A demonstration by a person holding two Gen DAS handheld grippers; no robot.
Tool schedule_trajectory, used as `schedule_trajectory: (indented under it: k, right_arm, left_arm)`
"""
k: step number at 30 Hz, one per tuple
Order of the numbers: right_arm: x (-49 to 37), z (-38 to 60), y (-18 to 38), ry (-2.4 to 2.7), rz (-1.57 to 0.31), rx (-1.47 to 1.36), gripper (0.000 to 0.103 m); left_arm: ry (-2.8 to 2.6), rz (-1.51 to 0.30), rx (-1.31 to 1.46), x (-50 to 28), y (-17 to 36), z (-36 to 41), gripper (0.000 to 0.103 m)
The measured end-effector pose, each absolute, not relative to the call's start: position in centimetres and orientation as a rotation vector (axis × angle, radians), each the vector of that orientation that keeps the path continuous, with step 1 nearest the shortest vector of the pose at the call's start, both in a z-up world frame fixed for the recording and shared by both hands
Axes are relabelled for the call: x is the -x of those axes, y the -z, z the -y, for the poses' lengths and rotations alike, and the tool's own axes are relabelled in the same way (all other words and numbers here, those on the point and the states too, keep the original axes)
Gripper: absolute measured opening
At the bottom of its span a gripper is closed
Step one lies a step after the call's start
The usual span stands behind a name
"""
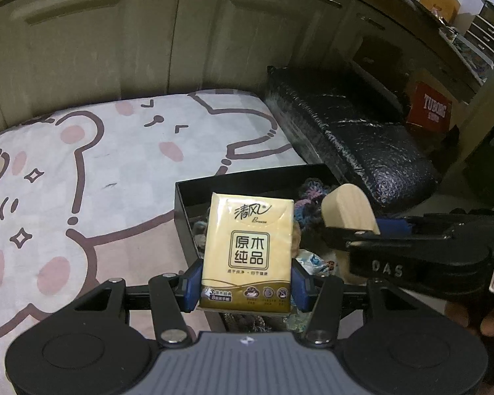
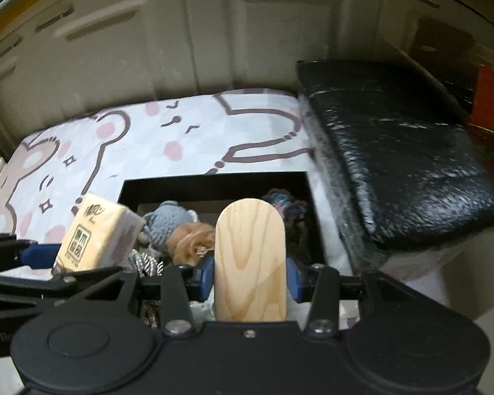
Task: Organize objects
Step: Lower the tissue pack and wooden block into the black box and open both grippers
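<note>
My left gripper (image 1: 247, 288) is shut on a yellow pack of tissues (image 1: 247, 250), held upright over the near edge of a black open box (image 1: 194, 191). In the right wrist view the same tissue pack (image 2: 98, 233) shows at the left, above the box's left side. My right gripper (image 2: 250, 278) is shut on a rounded wooden block (image 2: 250, 260), held upright over the black box (image 2: 214, 181); from the left wrist view that wooden block (image 1: 349, 210) shows at the right. Inside the box lie a grey knitted toy (image 2: 171, 223), a brown knitted piece (image 2: 191, 240) and a blue-purple knitted piece (image 2: 283, 204).
The box sits on a bed sheet printed with cartoon bears (image 1: 82, 181). A black padded bench (image 1: 355, 138) runs along the bed's right side. Cream cupboard doors (image 1: 115, 39) stand behind. A red carton (image 1: 431, 112) is at the far right. A hand (image 1: 477, 316) shows at the lower right.
</note>
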State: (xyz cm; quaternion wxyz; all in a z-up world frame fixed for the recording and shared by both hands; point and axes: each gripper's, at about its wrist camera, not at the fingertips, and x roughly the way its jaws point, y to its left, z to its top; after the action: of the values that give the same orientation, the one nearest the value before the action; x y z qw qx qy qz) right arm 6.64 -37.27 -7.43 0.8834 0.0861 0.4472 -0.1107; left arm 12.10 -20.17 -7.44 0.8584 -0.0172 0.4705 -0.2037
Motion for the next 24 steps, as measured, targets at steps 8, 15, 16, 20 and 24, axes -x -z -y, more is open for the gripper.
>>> schedule_trajectory:
  k: [8,15,16,20,24]
  right_arm:
    - [-7.1,37.4,7.4,0.257,-0.914,-0.201,0.060]
    - [-6.5,38.3,6.6,0.287,-0.891,-0.265,0.056]
    - [-6.5,38.5,6.6,0.290,-0.892,-0.270,0.056]
    - [-6.3,38.5,6.7,0.298,-0.905,-0.269,0.056]
    - [-6.3,38.4,6.7,0.306,-0.912,-0.268,0.055]
  left_arm:
    - [0.434,-1.041,0.101,-12.4,8.3,20.3,0.053]
    - [0.428,-1.103,0.186,-12.6,9.6,21.1,0.054]
    - [0.431,-1.110,0.182,-12.5,9.7,21.2,0.062]
    - [0.442,-1.103,0.161,-12.3,9.4,21.4,0.075]
    - [0.437,-1.085,0.129,-12.0,8.9,21.5,0.077]
